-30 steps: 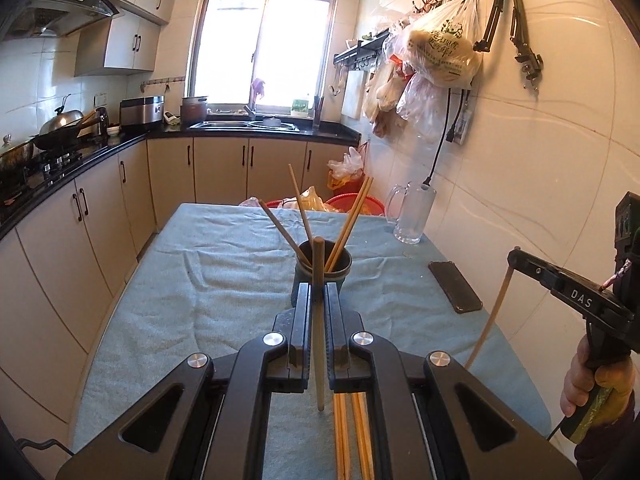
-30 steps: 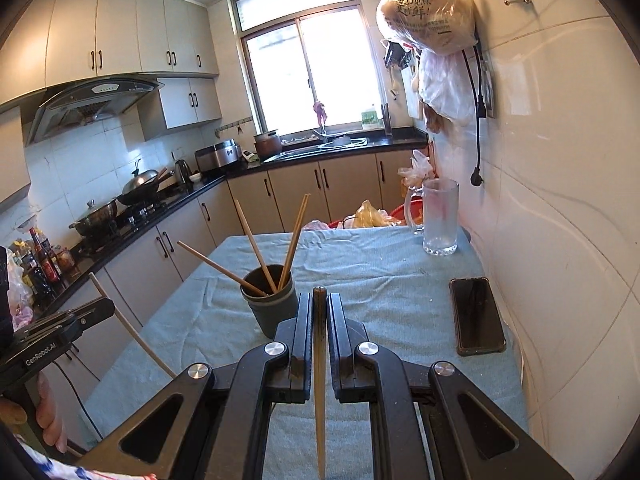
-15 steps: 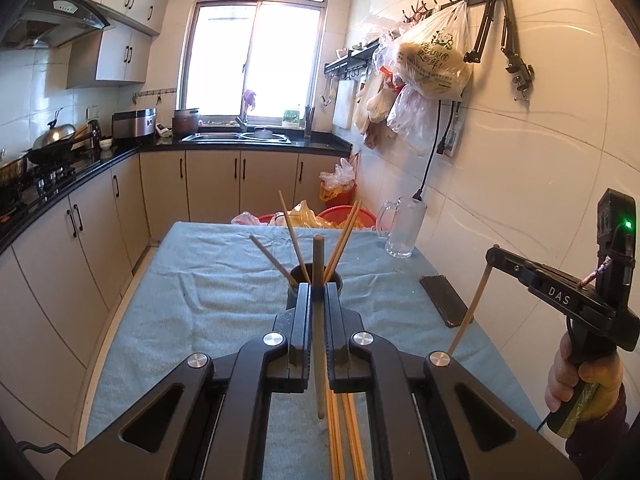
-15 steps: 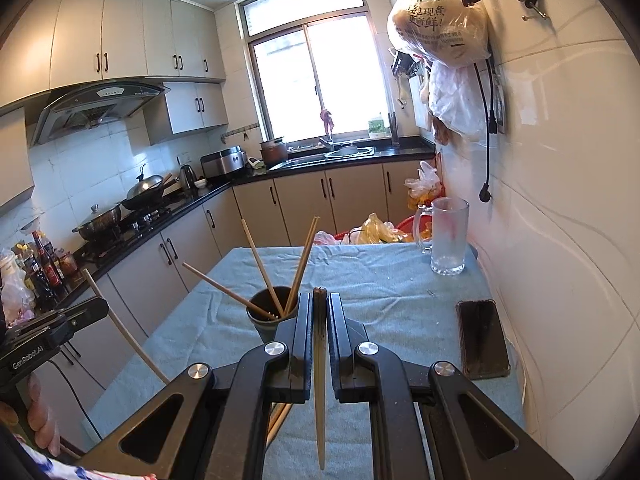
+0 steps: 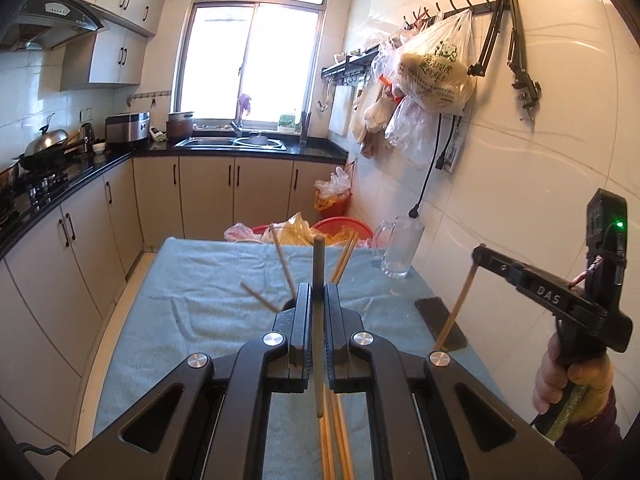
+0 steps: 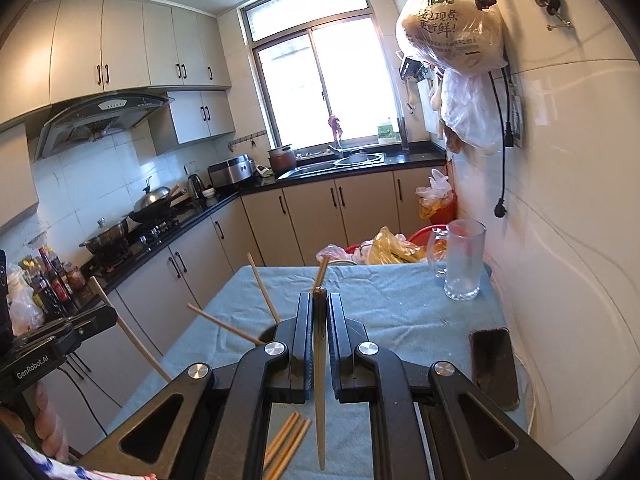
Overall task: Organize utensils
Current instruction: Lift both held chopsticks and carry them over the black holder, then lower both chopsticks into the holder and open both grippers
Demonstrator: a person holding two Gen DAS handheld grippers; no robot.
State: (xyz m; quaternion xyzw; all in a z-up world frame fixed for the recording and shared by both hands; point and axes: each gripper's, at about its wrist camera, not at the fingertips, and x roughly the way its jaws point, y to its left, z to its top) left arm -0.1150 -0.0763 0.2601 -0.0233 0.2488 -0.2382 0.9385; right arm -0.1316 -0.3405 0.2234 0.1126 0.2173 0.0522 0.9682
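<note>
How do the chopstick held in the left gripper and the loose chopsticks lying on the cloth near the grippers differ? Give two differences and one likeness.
The held chopstick is clamped between the left gripper fingers, off the table; the loose chopsticks lie flat on the blue cloth. The held one is a single stick with a dark grey end; the loose ones form a plain orange-tan bundle. Both are slender, straight sticks.

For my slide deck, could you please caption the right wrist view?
Right gripper shut on a chopstick above the cloth-covered table, more chopsticks lying below.
</note>
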